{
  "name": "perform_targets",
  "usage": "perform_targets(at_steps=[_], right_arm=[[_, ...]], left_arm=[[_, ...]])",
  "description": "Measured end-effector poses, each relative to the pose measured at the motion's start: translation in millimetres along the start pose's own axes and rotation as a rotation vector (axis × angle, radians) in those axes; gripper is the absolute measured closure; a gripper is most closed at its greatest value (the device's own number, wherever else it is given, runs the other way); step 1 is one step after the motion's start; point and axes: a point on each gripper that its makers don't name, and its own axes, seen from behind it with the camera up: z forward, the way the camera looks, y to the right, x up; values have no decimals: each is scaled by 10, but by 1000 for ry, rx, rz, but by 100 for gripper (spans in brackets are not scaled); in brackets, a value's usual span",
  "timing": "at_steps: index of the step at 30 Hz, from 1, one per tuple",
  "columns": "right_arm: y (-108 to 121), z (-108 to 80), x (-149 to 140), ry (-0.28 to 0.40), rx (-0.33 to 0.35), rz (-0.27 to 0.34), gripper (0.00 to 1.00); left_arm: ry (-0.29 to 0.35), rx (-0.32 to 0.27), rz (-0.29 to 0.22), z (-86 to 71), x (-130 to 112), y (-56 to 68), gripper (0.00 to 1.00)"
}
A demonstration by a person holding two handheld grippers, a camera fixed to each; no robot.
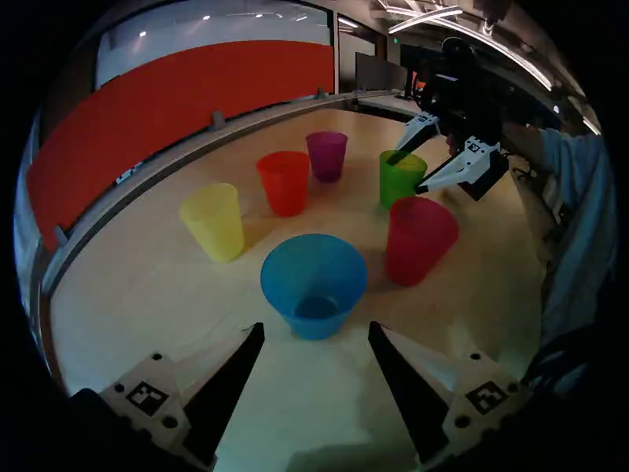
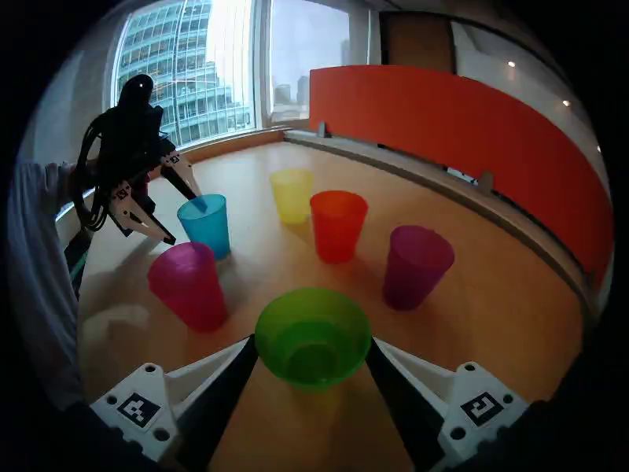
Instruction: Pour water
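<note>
cups, all smooth translucent plastic with light showing through the walls: blue cup [image 1: 314, 283], yellow cup [image 1: 214, 220], orange cup [image 1: 284, 182], purple cup [image 1: 326, 155], pink cup [image 1: 419, 238], green cup [image 2: 313, 337]. slight sheen on the rims.
table [image 1: 141, 283]: pale wood-look top, smooth, satin, soft shine toward upper centre.
left gripper [image 1: 314, 326]: white matt hard plastic, black matt inner faces, flat printed tags.
sleeve [image 1: 586, 197], right edge: light blue cloth, matt.
wall panel [image 1: 181, 102], upper left: orange, matt, even.
</note>
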Motion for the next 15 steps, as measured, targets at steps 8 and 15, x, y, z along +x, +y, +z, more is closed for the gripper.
perform_targets(at_steps=[8,15], right_arm=[[15,-196,-90,10,-34,2,0],[44,-442,-164,35,-80,23,0]], left_arm=[[20,39,-26,-160,-37,-31,1],[46,90,-52,-330,-55,-76,1]])
